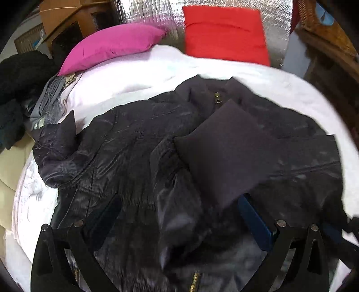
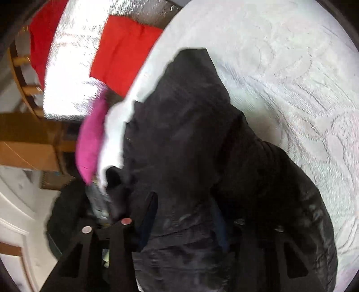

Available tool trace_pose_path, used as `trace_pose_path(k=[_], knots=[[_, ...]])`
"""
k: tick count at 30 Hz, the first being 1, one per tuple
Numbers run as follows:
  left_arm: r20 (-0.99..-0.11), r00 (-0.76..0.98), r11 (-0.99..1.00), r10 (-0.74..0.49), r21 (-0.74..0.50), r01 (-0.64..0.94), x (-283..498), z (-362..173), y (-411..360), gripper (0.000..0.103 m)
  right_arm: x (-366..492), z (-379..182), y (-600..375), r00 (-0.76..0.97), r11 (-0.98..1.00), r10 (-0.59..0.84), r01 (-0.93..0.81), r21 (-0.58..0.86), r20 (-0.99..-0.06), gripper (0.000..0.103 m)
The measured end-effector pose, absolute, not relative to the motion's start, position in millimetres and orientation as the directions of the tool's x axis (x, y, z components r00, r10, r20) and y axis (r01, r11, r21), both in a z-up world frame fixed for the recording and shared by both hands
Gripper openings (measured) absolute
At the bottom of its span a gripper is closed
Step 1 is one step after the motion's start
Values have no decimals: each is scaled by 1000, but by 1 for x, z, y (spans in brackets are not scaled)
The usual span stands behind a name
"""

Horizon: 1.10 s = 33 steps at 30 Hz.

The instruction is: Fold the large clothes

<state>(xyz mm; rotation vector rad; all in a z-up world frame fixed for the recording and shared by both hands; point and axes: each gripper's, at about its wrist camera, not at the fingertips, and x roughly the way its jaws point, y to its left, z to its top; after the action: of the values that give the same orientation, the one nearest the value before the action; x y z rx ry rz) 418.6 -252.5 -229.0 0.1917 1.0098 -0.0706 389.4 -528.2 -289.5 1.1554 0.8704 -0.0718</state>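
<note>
A dark shiny jacket (image 1: 134,146) lies crumpled on the white bed cover (image 1: 134,74), with a matte dark panel (image 1: 224,152) folded over its middle and a gold zip (image 1: 195,280) near the bottom edge. My left gripper (image 1: 180,217) hovers low over it, jaws wide, with a loose ridge of cloth between the fingers (image 1: 253,220) that neither pad presses. In the right wrist view the jacket (image 2: 190,134) fills the centre, and my right gripper (image 2: 185,219) is shut on a thick bunch of its fabric. That cloth partly hides the right-hand finger.
A pink pillow (image 1: 112,45) and a red pillow (image 1: 224,33) lean on a silver quilted backing (image 1: 152,13) at the head of the bed. A heap of dark clothes (image 1: 20,74) sits off the left side. Wooden furniture (image 1: 67,20) and a wicker chair (image 1: 325,45) flank the bed.
</note>
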Motion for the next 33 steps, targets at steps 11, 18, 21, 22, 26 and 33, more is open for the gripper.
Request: trace_pose_path(k=[11,18,21,22,26,33], knots=[[-865,485,987,-131,-65,150,417,-217,-174,44,393,-289,-533,669,473,379,454,755,-640,38],[-873,455,982,-174,-121,143,408,-208,-106,64,394,-287,-523,678,494,343,459,739,-651,39],[-884,420,979,-205,-184,91,408,-214,-73,70,394,-284,-518,684,510,332,450,734,-650,41],[-885,412,976,-218,-203,80,409,-217,-69,70,394,-283,-517,689,512,334,441,737,-643,45],[-878,380,949,-292,-314,3,409,-227,-37,75,397,-277,-511,702,531,339,408,743,-627,63],[-864,382,936,-329,-352,9,408,-241,-37,62,403,-264,-494,689,619,269,412,669,-673,70]])
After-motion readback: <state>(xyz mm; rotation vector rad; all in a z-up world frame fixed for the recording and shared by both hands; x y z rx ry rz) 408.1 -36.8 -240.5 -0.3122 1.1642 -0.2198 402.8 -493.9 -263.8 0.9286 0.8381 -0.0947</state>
